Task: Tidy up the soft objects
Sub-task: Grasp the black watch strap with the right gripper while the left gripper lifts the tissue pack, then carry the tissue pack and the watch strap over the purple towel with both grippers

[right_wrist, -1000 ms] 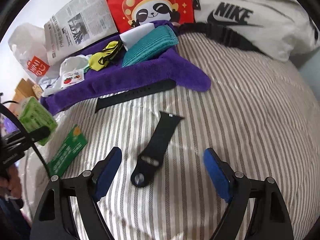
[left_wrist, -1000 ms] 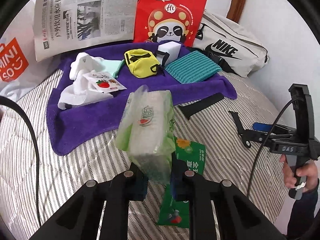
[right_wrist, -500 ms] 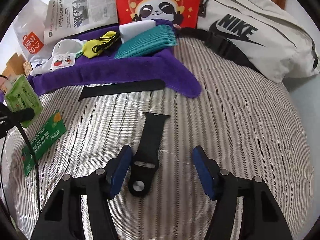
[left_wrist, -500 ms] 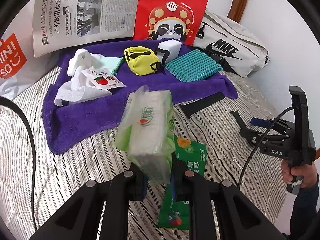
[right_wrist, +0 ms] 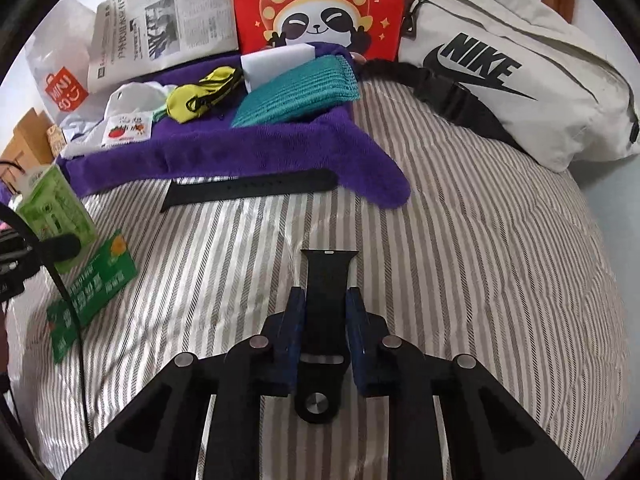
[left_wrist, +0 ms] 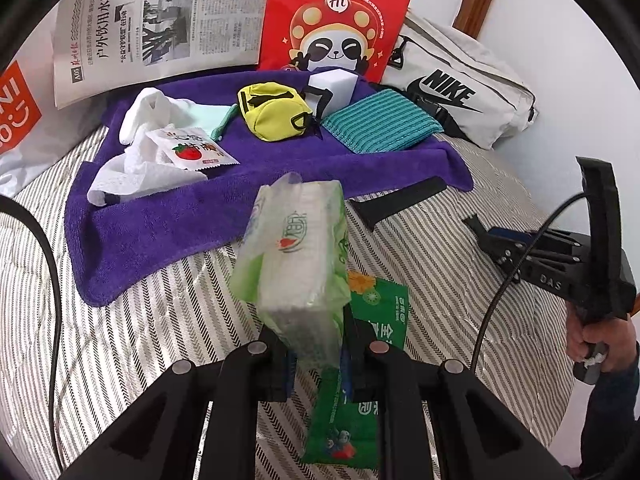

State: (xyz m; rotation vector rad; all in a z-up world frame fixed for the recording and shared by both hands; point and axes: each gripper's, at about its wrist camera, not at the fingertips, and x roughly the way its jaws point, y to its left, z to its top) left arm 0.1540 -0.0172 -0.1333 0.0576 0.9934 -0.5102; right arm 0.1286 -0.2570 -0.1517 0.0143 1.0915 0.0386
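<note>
- Because the soft things are evidently being gathered on the purple towel (right_wrist: 256, 160), the right hand-held gripper (right_wrist: 325, 312) has clamped its blue pads on the short black watch strap (right_wrist: 326, 280), which lies flat on the striped bed cover (right_wrist: 480, 260), running straight out between the pads.
- The strap's buckle end sits back under the jaws; its far end pokes out ahead.
- The longer strap piece (right_wrist: 252, 190) lies ahead of that gripper, just before the towel's edge.
- The left hand-held gripper (left_wrist: 316, 364) grips a green tissue pack (left_wrist: 296, 248) by its near end, the pack raised ahead of it above the bed.
- A green sachet (left_wrist: 360, 380) lies beneath it.
</note>
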